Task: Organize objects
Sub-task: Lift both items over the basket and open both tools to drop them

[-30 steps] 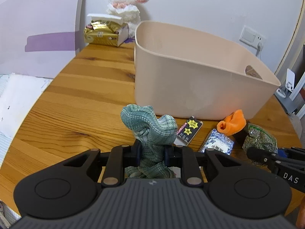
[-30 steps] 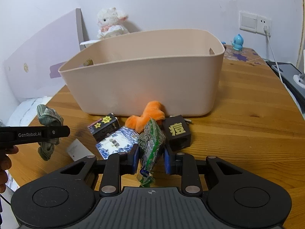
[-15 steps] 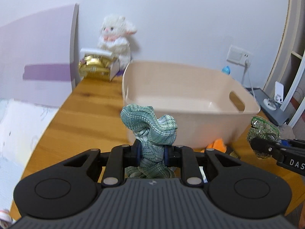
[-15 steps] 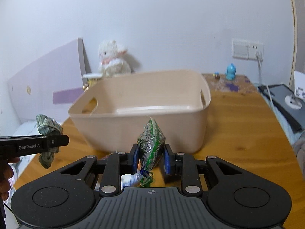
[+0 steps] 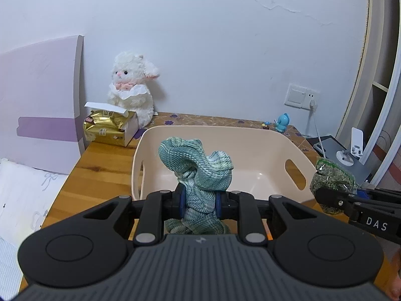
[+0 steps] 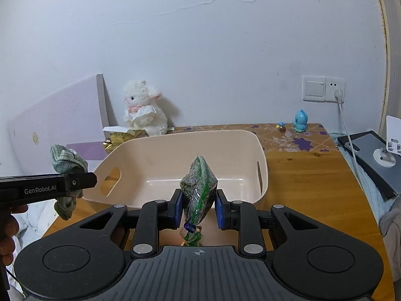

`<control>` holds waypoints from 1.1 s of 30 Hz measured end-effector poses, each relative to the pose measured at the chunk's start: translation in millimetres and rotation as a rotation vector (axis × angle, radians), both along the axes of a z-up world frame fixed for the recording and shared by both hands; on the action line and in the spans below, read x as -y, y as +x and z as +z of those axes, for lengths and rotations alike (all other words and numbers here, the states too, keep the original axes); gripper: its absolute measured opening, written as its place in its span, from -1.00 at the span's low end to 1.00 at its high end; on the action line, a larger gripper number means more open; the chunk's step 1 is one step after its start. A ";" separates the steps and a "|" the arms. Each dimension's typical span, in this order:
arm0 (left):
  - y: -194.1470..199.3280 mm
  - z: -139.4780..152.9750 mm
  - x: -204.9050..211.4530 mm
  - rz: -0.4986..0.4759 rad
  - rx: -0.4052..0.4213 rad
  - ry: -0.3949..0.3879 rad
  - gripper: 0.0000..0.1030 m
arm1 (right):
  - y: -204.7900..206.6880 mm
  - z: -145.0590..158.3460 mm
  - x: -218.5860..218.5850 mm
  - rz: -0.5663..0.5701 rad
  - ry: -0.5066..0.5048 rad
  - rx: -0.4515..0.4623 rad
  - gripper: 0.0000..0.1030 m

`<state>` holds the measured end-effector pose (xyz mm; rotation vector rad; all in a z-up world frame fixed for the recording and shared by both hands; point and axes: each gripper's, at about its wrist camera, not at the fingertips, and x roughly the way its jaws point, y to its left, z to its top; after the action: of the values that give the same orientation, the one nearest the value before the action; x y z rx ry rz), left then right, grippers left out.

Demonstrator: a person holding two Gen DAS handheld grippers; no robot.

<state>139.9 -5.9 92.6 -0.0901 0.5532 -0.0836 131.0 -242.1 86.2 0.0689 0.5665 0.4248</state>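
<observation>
while left claw (image 5: 199, 202) grips green cloth (image 5: 198, 173), right claw (image 6: 198, 208) gapes; basin (image 6: 248, 148) bare.

Two tools are up, the left tool (image 5: 199, 203) and the right tool (image 6: 198, 209). One crumpled green cloth (image 5: 200, 173) and one green snack bag (image 6: 198, 188) are in view. There is one beige tub (image 6: 190, 160) on one wooden tabletop (image 6: 313, 175). At the back I count one plush lamb (image 5: 131, 87), one gold-wrapped box (image 5: 110, 128), one blue bird figurine (image 6: 300, 121) and one tiny mushroom figure (image 6: 282, 126). One wall switch plate (image 6: 323, 89) has one plug (image 6: 338, 95) in it. One phone stand (image 6: 389, 148) sits off to the right.
</observation>
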 end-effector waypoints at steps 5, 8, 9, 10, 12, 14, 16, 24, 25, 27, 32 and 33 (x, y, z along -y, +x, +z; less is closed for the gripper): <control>15.5 0.8 2.3 -0.016 -0.010 -0.003 -0.54 | 10.9 -0.8 -1.4 -0.006 0.013 -0.022 -0.53; 24.3 -0.1 2.5 -0.018 -0.013 -0.005 -0.54 | 15.7 -3.3 -2.7 -0.011 0.012 -0.034 -0.53; 28.9 -0.7 2.2 -0.019 -0.016 -0.008 -0.54 | 18.1 -3.8 -3.4 -0.012 0.011 -0.036 -0.53; 33.1 -1.5 2.3 -0.021 -0.021 -0.007 -0.54 | 20.7 -4.0 -4.7 -0.012 0.010 -0.039 -0.53; 44.1 -4.1 2.8 -0.025 -0.031 -0.004 -0.54 | 25.5 -5.5 -6.8 -0.012 0.009 -0.045 -0.53; 54.7 -7.5 2.6 -0.019 -0.044 -0.004 -0.54 | 30.8 -7.1 -9.0 -0.013 0.008 -0.053 -0.53; 66.1 -12.6 3.3 -0.013 -0.057 0.003 -0.54 | 37.2 -8.8 -12.2 -0.018 0.003 -0.062 -0.53; 100.3 -44.9 8.1 0.012 -0.156 0.025 -0.53 | 60.7 -16.9 -28.7 -0.040 -0.039 -0.079 -0.53; 102.7 -49.4 7.9 0.010 -0.169 0.018 -0.52 | 63.6 -19.3 -31.9 -0.039 -0.050 -0.084 -0.53; 106.2 -56.8 10.0 -0.011 -0.197 0.015 -0.51 | 68.3 -24.4 -37.5 -0.034 -0.067 -0.097 -0.52; 106.8 -64.5 15.0 0.000 -0.210 0.063 -0.43 | 73.1 -35.1 -47.8 -0.024 -0.111 -0.118 -0.50; 105.8 -64.8 14.1 0.002 -0.212 0.062 -0.34 | 72.5 -36.0 -48.0 -0.023 -0.112 -0.120 -0.45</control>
<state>245.8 -20.0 27.8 -0.0395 0.7667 -0.0548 203.5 -194.0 50.3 -0.0067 0.7063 0.3674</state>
